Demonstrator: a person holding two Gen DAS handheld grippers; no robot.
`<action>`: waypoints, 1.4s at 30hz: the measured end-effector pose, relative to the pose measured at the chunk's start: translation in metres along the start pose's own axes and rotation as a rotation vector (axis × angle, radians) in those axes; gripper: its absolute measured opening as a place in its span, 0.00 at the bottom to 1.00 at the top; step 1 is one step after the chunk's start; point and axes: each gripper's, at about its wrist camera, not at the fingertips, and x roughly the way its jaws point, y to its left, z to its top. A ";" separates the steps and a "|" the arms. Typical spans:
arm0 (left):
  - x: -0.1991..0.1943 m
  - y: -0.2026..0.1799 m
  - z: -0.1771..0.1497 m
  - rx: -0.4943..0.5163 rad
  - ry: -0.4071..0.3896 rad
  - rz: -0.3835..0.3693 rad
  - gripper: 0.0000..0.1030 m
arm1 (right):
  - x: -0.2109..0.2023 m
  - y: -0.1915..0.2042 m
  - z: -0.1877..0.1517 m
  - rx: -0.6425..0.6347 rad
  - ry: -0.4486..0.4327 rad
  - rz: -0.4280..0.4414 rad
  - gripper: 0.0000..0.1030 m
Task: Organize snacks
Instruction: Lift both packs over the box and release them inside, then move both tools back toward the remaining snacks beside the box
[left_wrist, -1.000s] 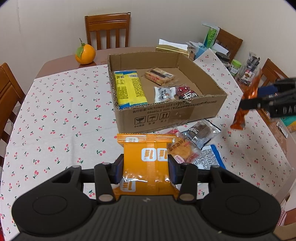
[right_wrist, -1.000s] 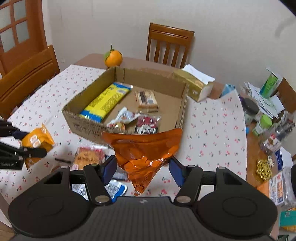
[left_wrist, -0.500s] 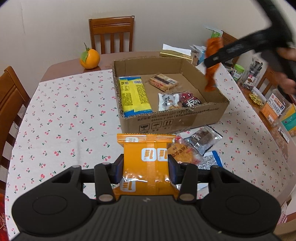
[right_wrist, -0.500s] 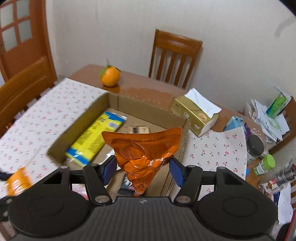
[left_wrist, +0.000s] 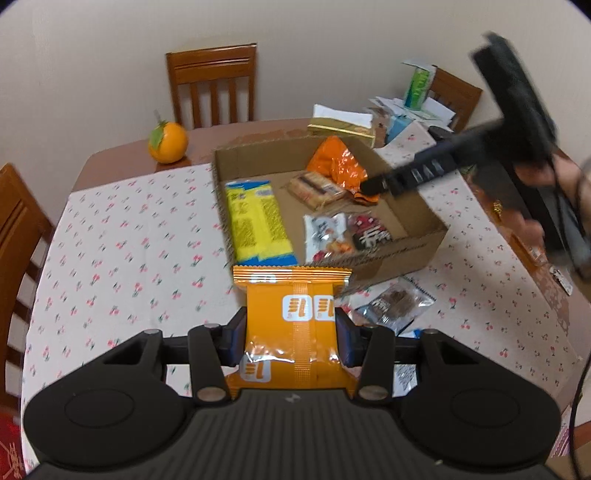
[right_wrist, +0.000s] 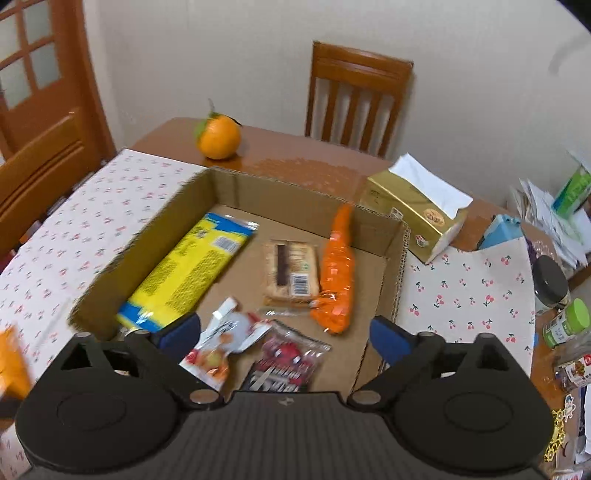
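My left gripper (left_wrist: 291, 336) is shut on an orange snack packet (left_wrist: 291, 317), held above the tablecloth just before the cardboard box (left_wrist: 402, 254). My right gripper (right_wrist: 284, 332) is open and empty over the box's near side (right_wrist: 391, 258); it also shows in the left wrist view (left_wrist: 369, 188). The crinkled orange bag (right_wrist: 336, 277) lies in the box by its right wall, also seen in the left wrist view (left_wrist: 336, 162). A yellow packet (right_wrist: 188, 269), a biscuit pack (right_wrist: 291, 273), a white pack (right_wrist: 221, 347) and a red-black pack (right_wrist: 284, 365) lie inside too.
Loose snack packs (left_wrist: 391, 302) lie on the cherry tablecloth (left_wrist: 129, 240) before the box. An orange fruit (right_wrist: 218, 136) and a gold tissue box (right_wrist: 417, 218) stand behind it. Jars (right_wrist: 550, 280) and clutter fill the right side. Wooden chairs (right_wrist: 354, 96) surround the table.
My right gripper moved over the box, opened and let go of the orange bag, which now lies inside. My left gripper moved closer to the box with its packet.
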 end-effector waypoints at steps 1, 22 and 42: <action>0.001 -0.001 0.005 0.009 -0.004 -0.007 0.44 | -0.008 0.004 -0.005 -0.006 -0.017 0.005 1.00; 0.085 -0.020 0.112 0.122 -0.125 0.048 0.86 | -0.067 0.030 -0.099 0.114 -0.032 -0.094 1.00; 0.003 0.020 -0.039 -0.099 0.010 0.257 0.91 | -0.022 0.037 -0.128 0.150 0.094 -0.119 1.00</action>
